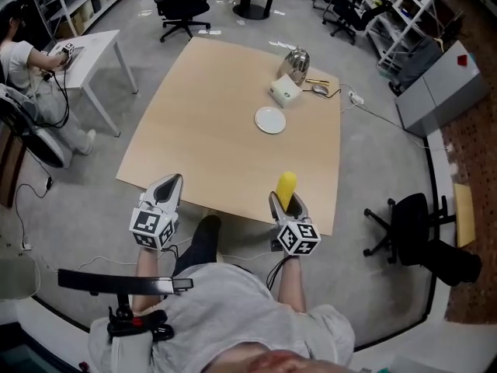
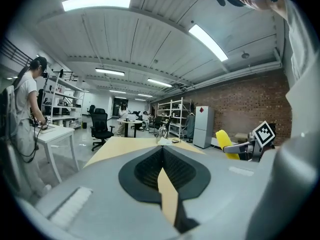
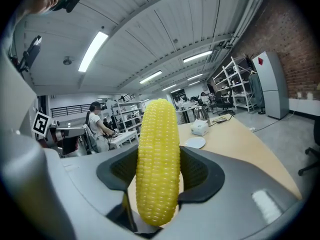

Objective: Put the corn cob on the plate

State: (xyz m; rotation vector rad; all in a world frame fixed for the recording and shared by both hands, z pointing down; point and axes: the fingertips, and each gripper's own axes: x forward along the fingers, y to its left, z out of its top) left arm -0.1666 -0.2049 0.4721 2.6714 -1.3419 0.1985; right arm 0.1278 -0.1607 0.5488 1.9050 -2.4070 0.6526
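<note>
A yellow corn cob (image 1: 286, 186) stands upright between the jaws of my right gripper (image 1: 286, 203), which is shut on it over the near edge of the tan table (image 1: 210, 123). In the right gripper view the corn cob (image 3: 158, 159) fills the middle, with the pads pressing its sides. The white plate (image 1: 270, 120) lies empty farther back on the table, a good way beyond the corn; it shows small as the plate (image 3: 194, 143) in the right gripper view. My left gripper (image 1: 172, 183) hovers at the table's near left edge, jaws together and empty, as the left gripper (image 2: 162, 156) view also shows.
Behind the plate stand a white box (image 1: 285, 92) and a metal kettle (image 1: 295, 63). A black office chair (image 1: 411, 225) sits right of the table. At the far left, a person sits at a white desk (image 1: 93, 49). Shelves and more chairs line the back.
</note>
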